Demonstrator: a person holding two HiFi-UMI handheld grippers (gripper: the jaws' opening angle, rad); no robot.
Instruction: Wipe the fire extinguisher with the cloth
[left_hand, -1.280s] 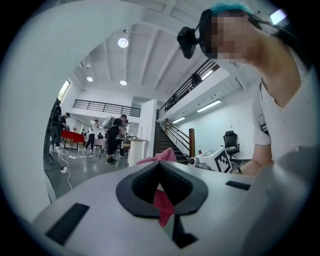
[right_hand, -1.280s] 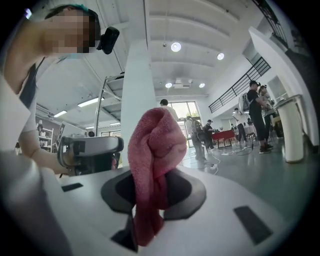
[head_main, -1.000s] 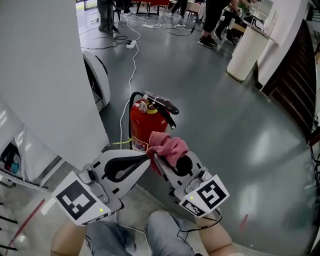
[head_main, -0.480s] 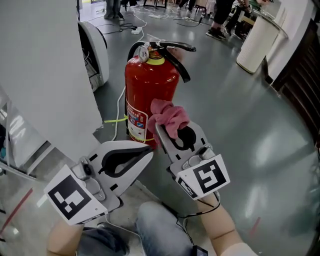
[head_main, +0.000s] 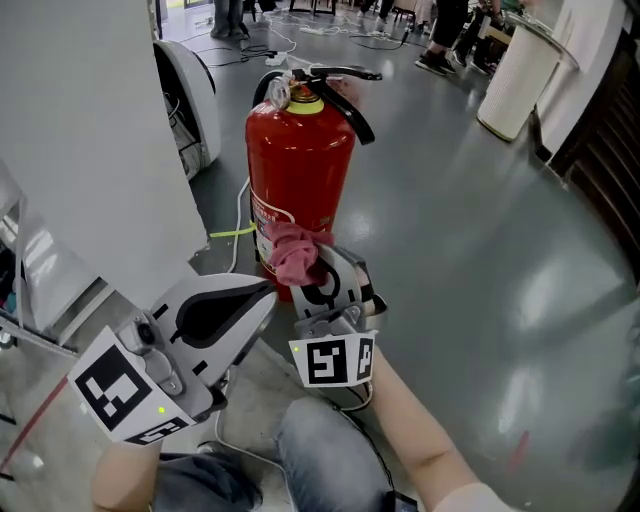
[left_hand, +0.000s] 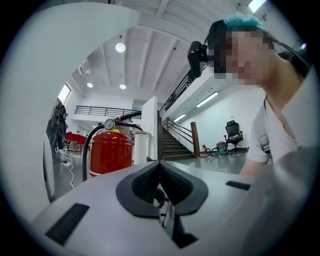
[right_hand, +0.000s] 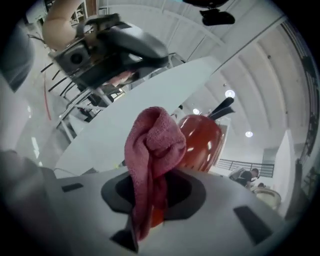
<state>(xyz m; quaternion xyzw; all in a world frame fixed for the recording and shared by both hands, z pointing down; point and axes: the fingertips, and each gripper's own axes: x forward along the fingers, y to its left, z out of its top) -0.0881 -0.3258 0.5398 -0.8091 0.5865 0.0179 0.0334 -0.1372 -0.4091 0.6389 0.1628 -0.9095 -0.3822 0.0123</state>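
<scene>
Right gripper (head_main: 302, 268) clamped on pink cloth (head_main: 292, 250), low against fire extinguisher (head_main: 300, 150); left gripper (head_main: 268, 293) jaws together, near its base.

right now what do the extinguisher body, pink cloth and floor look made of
Extinguisher body: likely painted metal, glossy red; highlights run down the cylinder.
Pink cloth: seemingly terry or microfibre, matte; nubby weave, limp folds.
Floor: probably sealed concrete or epoxy, smooth grey, semi-gloss; it reflects pale light patches.

Glossy grey floor (head_main: 470, 230) spreads right of a white pillar (head_main: 80, 140); far right of it, a white bin (head_main: 512, 75) and dark slatted wall (head_main: 605, 140).
</scene>
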